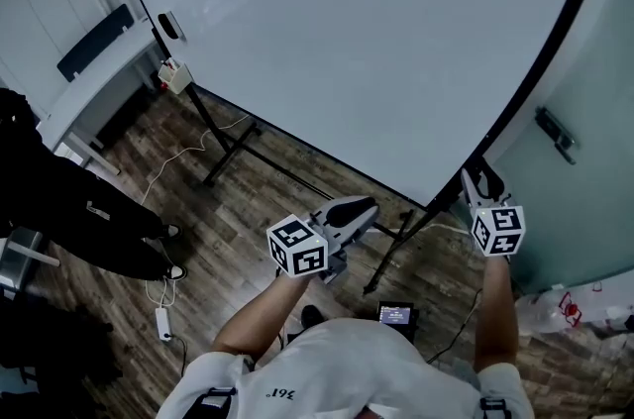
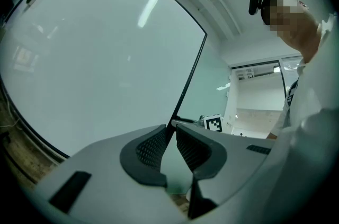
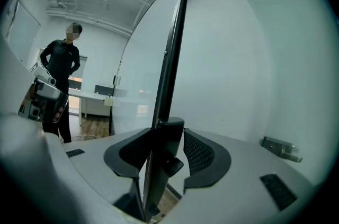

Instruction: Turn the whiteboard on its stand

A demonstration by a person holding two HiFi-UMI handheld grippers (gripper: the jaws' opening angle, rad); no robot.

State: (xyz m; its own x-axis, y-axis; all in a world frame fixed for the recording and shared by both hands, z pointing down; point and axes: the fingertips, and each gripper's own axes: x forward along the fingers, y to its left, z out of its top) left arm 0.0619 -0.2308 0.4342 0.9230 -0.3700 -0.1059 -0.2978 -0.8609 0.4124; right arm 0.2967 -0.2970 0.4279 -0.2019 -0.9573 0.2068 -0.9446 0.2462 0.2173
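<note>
The large whiteboard [image 1: 376,41] stands tilted on its black stand [image 1: 233,145], filling most of the head view. My right gripper [image 1: 482,181] is at the board's lower right corner. In the right gripper view the black frame edge [image 3: 172,48] runs up between the jaws, and my right gripper [image 3: 167,149] is shut on the frame's corner bracket. My left gripper [image 1: 362,209] hovers just below the bottom edge, near a stand leg [image 1: 396,244]. In the left gripper view my left gripper [image 2: 169,138] is open with nothing between the pads, and the board [image 2: 95,59] lies ahead.
A person in black [image 1: 89,209] stands at the left beside a white desk [image 1: 99,75]. A cable and power strip [image 1: 163,320] lie on the wood floor. A small device [image 1: 396,313] lies near my feet. A glass door with a handle [image 1: 555,135] is close at the right.
</note>
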